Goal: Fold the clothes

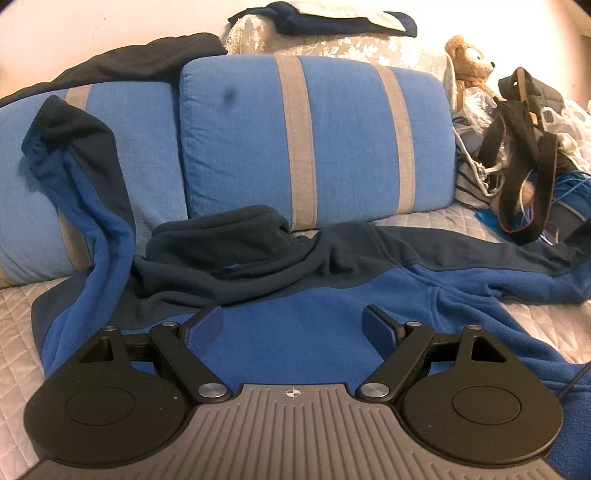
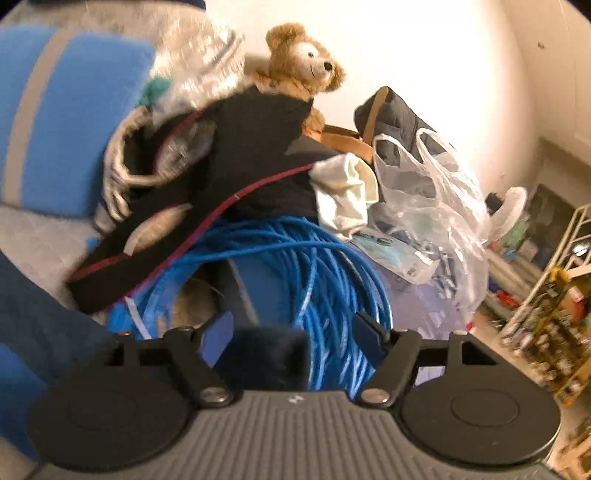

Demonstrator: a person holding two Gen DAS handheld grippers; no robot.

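A blue and navy fleece jacket [image 1: 314, 332] lies spread on the quilted grey cover [image 1: 18, 350], collar bunched toward the cushions. One sleeve [image 1: 85, 192] climbs up the left cushion; the other sleeve [image 1: 517, 273] stretches right. My left gripper [image 1: 291, 314] hovers open over the jacket's blue body, nothing between its fingers. In the right wrist view my right gripper [image 2: 291, 325] stands open. A blurred dark navy bit of fleece [image 2: 269, 354] sits between its fingers, nearer the left one, and the pads do not press on it. More of the jacket [image 2: 37, 314] shows at the left edge.
Two blue cushions with grey stripes [image 1: 314, 147] back the jacket. At the right is a pile: a teddy bear [image 2: 303, 66], a black bag with straps [image 2: 229, 155], a coil of blue cable [image 2: 314, 277] and plastic bags [image 2: 424, 206]. Dark clothes [image 1: 314, 18] lie on the backrest.
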